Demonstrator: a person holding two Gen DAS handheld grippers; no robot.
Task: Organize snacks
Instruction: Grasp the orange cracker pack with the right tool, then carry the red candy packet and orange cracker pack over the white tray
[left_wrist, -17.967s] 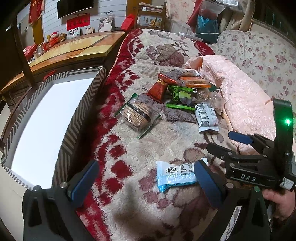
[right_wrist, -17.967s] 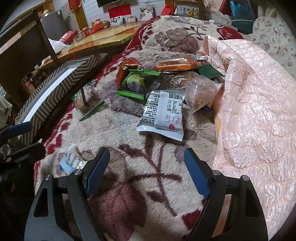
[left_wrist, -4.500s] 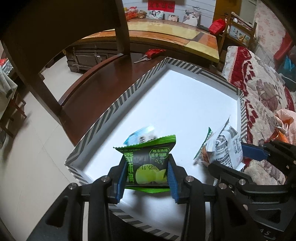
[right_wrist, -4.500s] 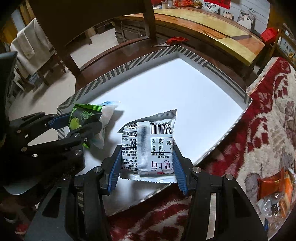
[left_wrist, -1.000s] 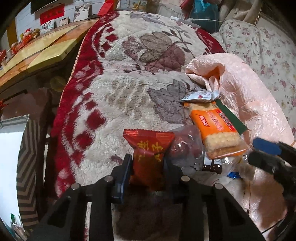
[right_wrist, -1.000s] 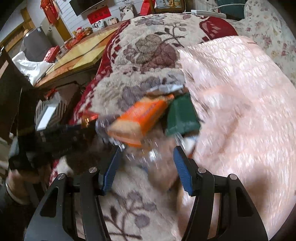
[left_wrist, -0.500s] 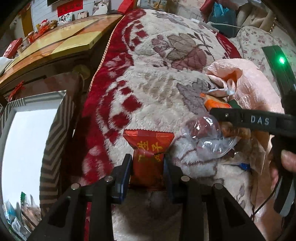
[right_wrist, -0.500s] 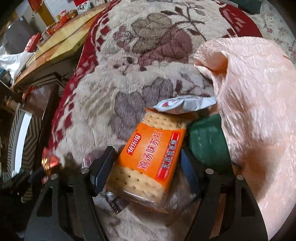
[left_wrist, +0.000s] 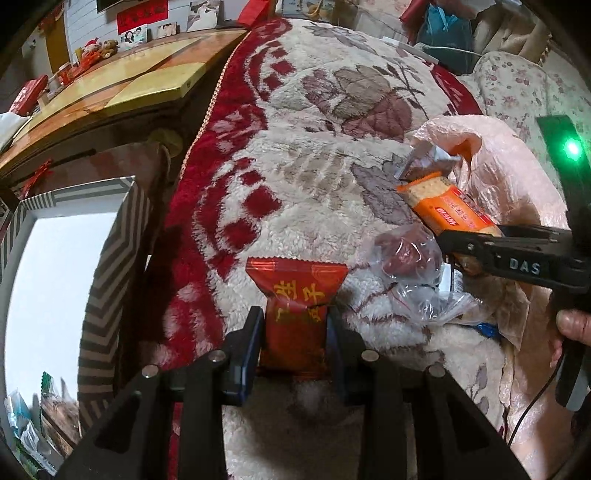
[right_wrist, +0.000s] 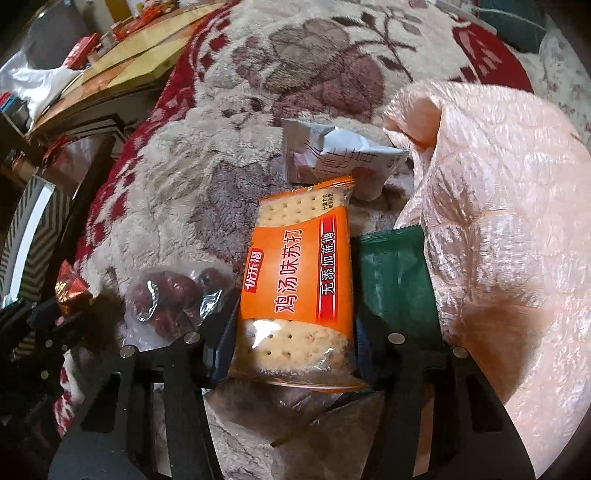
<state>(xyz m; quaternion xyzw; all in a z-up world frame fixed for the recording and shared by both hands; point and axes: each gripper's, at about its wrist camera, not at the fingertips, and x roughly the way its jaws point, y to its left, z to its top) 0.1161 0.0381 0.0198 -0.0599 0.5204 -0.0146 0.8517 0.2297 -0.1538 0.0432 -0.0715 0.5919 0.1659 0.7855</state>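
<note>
A plush red-and-cream blanket (left_wrist: 325, 155) covers the bed, with a pink quilted cover (right_wrist: 498, 206) heaped along one side. Off the blanket's edge sits the white tray with a zigzag-striped rim (left_wrist: 107, 266), a few packets already lying in its near corner. What remains of the snack pile lies between blanket and pink cover.

Both hands look to be at the pickup step. The left tool (left_wrist: 293, 341) is clenched on a red packet (left_wrist: 297, 291), which stands upright between the pads, its crimped top edge pointing away from the tool and toward the far end of the bed. The right tool (right_wrist: 293, 354) has just been closing and now grips the orange cracker pack (right_wrist: 297, 284) by its near end; the pack's long axis runs straight out from the tool, its far end reaching toward a crumpled silver-white packet (right_wrist: 332, 158).

Just beside the crackers lie a clear bag of dark red fruit (right_wrist: 170, 299) on one side and a dark green packet (right_wrist: 395, 280) on the other, partly tucked under the pink cover.

The next move, I'd say, calls for lifting both packets clear of the blanket and carrying them sideways over the striped rim. The cracker pack overlaps the clear bag's loose plastic, so it may drag that along.
</note>
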